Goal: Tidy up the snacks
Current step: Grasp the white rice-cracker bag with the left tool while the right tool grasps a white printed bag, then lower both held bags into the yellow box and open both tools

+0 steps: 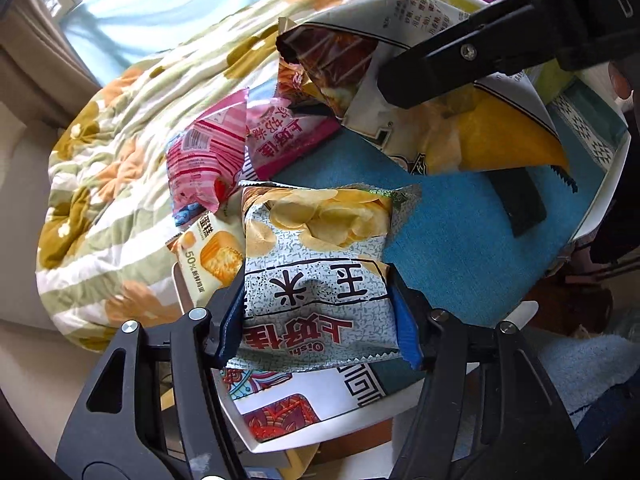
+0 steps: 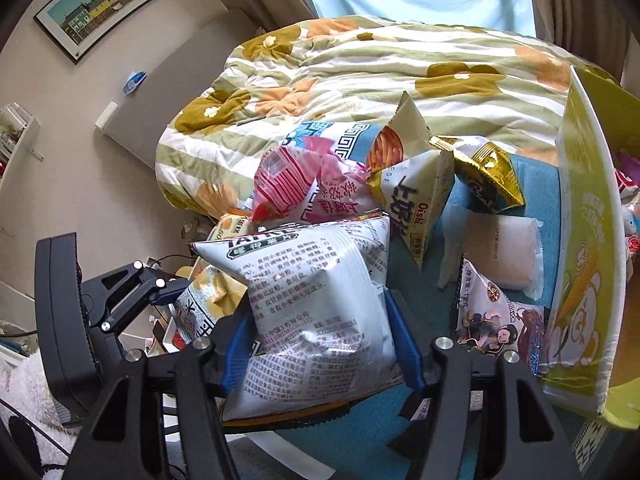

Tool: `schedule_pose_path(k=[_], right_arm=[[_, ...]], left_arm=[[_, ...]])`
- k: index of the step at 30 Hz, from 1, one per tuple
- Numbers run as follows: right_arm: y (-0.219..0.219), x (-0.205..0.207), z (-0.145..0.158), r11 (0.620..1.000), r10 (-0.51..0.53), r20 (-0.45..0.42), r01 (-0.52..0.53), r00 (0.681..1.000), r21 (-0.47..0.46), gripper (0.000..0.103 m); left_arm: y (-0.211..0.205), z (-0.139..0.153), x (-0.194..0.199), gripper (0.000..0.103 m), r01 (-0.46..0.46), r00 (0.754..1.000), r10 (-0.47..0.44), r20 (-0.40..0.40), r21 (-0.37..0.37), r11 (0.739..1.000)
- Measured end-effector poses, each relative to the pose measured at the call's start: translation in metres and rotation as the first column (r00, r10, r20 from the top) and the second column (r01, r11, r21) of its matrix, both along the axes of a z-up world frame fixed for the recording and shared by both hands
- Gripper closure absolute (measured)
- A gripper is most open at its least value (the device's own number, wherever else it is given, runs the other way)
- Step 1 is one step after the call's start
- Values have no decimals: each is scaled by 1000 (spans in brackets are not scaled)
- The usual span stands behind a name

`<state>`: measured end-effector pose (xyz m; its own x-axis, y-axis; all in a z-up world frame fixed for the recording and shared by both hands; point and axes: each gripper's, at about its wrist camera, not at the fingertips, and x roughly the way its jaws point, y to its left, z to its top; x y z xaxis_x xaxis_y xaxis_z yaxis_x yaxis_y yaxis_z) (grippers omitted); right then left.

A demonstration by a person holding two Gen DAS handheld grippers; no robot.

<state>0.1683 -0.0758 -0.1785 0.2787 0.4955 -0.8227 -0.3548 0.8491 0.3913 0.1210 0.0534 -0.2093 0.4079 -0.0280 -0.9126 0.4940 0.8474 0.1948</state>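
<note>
Bedroom, blue tray (image 1: 460,216) beside a flowered quilt (image 1: 120,152): two bags lifted at once.

Left gripper (image 1: 320,312) clenched on a corn-chip bag (image 1: 316,264), blue pads pressed into both its sides; bag clear of the tray, at 6 o'clock in the left view. Right gripper (image 2: 320,344) likewise clenched on a white chip bag (image 2: 320,304), printed back facing up, held at centre of the right view and seen at 1 o'clock in the left. Loose on the tray: pink bags (image 2: 304,184) at 12 o'clock, gold bag (image 2: 488,176) at 1 o'clock, small white pack (image 2: 500,252) at 3 o'clock. Yellow box (image 2: 580,240) upright at 3 o'clock, other snacks just visible behind its wall. Step judged: pick-up done, carry under way. Next move judged: swing both bags over the box wall, lower, then release; crushed chips or a snag on the wall worth avoiding.
</note>
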Motion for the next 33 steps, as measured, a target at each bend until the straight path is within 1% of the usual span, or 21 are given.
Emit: schedule_pose_path(k=[7,13,17,21,25,30,33], right_arm=[[-6,-11,35,997,-57,47,54,997,56,45],[-20,-20,72,992,-107,117,98,987,77,45],[-40,-23,97,987,-148,167,135,975,85,45],[-70,-28,116,980,-191,215,175,958,91,45],[-110,-29,125,969,-244,229,228,942,94,45],[-175,-33,134,952,-304,243,298,921,62,45],[-216,-35,137,940,-339,253,340,906,39,45]], left_arm=[[-2,37,-11,45,7,998,-5,69,-42,999],[-11,72,-7,45,23,990,-14,143,-63,998],[-27,95,0,45,33,981,-17,192,-81,996],[-56,115,10,45,39,973,-16,232,-98,994],[-94,130,19,45,44,966,-10,257,-127,991],[-157,141,37,45,61,968,-16,250,-173,983],[-200,139,49,45,76,972,-30,232,-195,978]])
